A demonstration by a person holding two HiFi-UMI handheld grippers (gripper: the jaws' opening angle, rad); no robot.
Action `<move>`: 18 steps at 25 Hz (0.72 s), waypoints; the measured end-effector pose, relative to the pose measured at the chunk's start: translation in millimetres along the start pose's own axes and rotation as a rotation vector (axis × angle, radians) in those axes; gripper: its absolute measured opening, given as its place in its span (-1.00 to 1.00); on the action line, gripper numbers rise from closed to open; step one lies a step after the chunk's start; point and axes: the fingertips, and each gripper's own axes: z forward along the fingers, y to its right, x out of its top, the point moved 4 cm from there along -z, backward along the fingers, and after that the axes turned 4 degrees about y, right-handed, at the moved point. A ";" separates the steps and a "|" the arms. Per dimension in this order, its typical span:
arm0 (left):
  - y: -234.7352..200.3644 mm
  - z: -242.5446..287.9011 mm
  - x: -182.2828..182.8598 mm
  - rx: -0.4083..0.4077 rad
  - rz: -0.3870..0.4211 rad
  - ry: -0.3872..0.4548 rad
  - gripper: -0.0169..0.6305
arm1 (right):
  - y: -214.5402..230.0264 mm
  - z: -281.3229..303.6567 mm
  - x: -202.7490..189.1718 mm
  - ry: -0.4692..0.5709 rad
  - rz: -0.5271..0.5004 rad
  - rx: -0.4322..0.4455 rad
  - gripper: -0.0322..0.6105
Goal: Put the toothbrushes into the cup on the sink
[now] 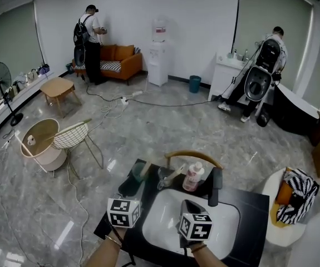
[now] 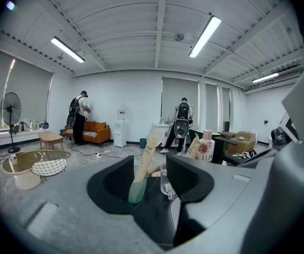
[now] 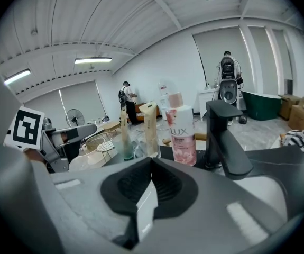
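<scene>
A green cup [image 2: 136,190] holding a beige packaged toothbrush [image 2: 149,151] stands at the back left of the black sink counter [image 1: 252,210]. My left gripper [image 2: 149,176] is open, and the cup and pack show in the gap just beyond its fingertips, untouched. To the right of the green cup is a clear glass cup [image 1: 163,180] with a second packaged toothbrush [image 1: 175,173] leaning in it. My right gripper [image 3: 152,165] is shut and empty, hovering over the white basin [image 1: 165,221]. Seen from the head view, the left gripper [image 1: 131,187] is near the green cup [image 1: 138,172], while the right gripper [image 1: 188,206] hangs over the basin.
A pink-and-white soap bottle [image 1: 193,176] and a black faucet [image 1: 216,187] stand behind the basin. A wooden chair back [image 1: 194,157] rises just past the counter. A round white table with a striped bag [image 1: 299,191] is at the right. Two people work far across the room.
</scene>
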 end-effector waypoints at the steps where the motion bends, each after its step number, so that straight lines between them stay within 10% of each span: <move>1: 0.8 -5.2 1.9 0.005 -0.004 0.007 -0.37 | -1.5 -1.9 2.2 0.004 -0.005 0.002 -0.89; 18: 20.2 -88.6 -0.9 0.131 -0.124 0.044 -0.65 | -25.2 -31.8 36.4 0.107 -0.096 0.060 -0.89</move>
